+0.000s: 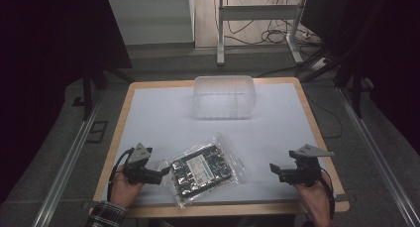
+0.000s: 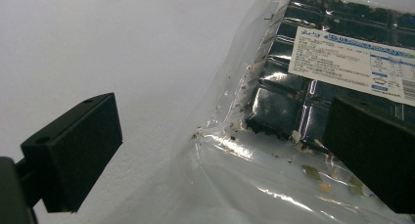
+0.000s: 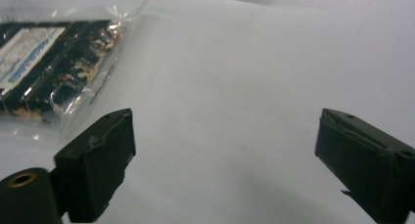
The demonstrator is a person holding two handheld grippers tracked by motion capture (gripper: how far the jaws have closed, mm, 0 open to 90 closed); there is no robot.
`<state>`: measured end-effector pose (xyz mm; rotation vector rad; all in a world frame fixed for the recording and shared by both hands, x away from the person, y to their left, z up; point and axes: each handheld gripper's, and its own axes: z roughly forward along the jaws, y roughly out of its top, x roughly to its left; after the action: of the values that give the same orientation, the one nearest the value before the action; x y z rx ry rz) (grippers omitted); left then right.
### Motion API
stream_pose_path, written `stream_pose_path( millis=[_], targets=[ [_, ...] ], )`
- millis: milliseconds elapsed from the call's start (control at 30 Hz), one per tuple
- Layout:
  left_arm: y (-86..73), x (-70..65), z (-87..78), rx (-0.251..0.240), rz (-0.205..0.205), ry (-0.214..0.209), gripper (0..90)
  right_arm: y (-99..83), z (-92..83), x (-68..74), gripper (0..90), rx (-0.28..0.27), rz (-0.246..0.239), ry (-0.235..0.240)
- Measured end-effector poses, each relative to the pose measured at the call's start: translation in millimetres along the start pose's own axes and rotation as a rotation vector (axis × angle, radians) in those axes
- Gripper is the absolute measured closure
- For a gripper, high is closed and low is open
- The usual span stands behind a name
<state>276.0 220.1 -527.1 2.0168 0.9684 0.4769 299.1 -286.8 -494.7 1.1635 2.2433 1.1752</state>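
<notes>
We see a desk (image 1: 148, 118) with a white top and a pale wooden rim, standing in a dim room with a grey floor, metal rails along both sides and a tangle of cables behind a metal frame at the far end. Both of the person's hands come in over the near edge: the left hand (image 1: 124, 189), with a plaid sleeve (image 1: 105, 216) at the wrist, holds the left gripper (image 1: 163, 176) low near the near-left corner, pointing toward the middle; the right hand (image 1: 314, 199) holds the right gripper (image 1: 274, 168) near the near-right corner, pointing left. The left gripper's jaws are spread, one over the bare desk, the other over the corner of the bag (image 1: 205, 168), not pressing on it. The right gripper's jaws are spread wide over bare white surface, well apart from the bag. The clear plastic bag lies flat and askew by the near edge, between the grippers and closer to the left one, holding a dark block of small squares under a white label (image 2: 352, 62), with loose crumbs inside. A clear plastic tub (image 1: 224, 96) sits at the middle of the far edge.
</notes>
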Motion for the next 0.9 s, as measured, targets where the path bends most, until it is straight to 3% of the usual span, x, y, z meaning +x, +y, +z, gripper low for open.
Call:
stream_pose_path(
  millis=[200, 400, 900],
  targets=[
    [1.1, -1.0, -1.7, -0.035, 0.003, -0.006, 0.8, 0.9, 6.7, 6.7, 4.9, 0.039, -0.057, -0.018],
    [2.4, -4.2, -1.0, -0.042, 0.034, -0.004, 0.5, 0.2, 5.3, 4.3, 4.3, 0.025, -0.043, -0.004],
    [1.9, -1.9, -1.9, -0.061, 0.021, -0.008, 0.6, 2.9, 12.7, 10.0, 2.7, 0.021, -0.034, 0.047]
  ],
)
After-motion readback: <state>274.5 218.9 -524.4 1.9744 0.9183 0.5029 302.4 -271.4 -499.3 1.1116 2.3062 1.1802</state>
